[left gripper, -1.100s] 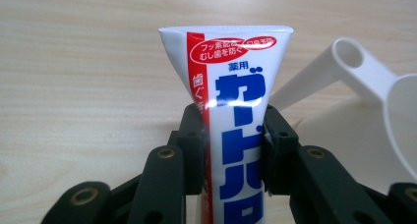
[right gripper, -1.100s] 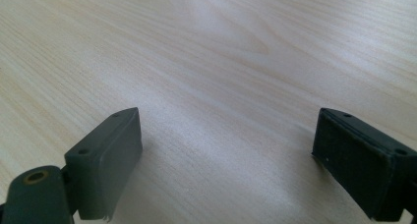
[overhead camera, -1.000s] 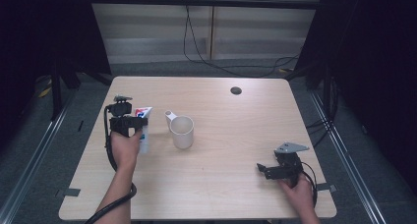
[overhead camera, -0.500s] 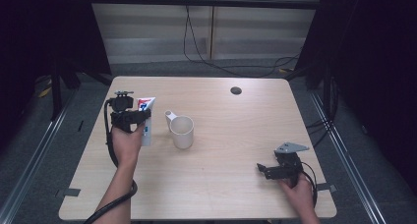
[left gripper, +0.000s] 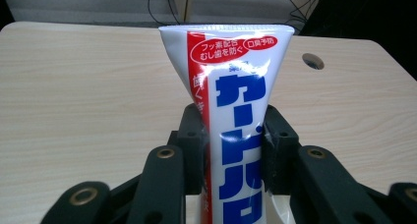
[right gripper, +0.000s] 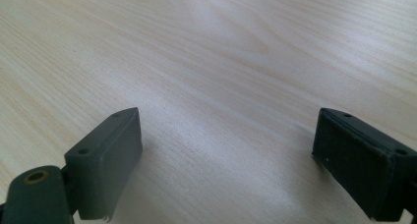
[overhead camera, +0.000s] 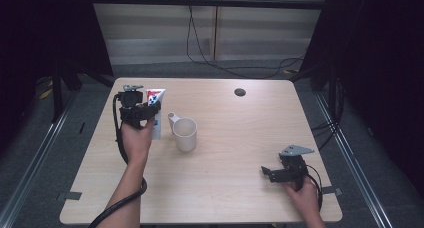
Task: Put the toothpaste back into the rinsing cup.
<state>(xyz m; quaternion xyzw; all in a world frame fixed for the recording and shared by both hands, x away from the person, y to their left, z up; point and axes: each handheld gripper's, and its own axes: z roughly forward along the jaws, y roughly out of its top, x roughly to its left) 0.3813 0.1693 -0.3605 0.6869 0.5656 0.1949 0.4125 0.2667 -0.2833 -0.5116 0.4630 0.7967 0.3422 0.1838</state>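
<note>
Toothpaste tube (left gripper: 231, 111) was held clenched, lifted, by left gripper (overhead camera: 142, 110), just left of mug (overhead camera: 184, 133); insertion judged outstanding. Right gripper (overhead camera: 272, 172) was released, well right.

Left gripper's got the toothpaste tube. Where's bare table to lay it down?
Widest bare patch: mid-table between the mug, the table hole and the right gripper. The near-left stretch is bare too. It is tight where the left gripper holds the toothpaste tube beside the mug.
</note>
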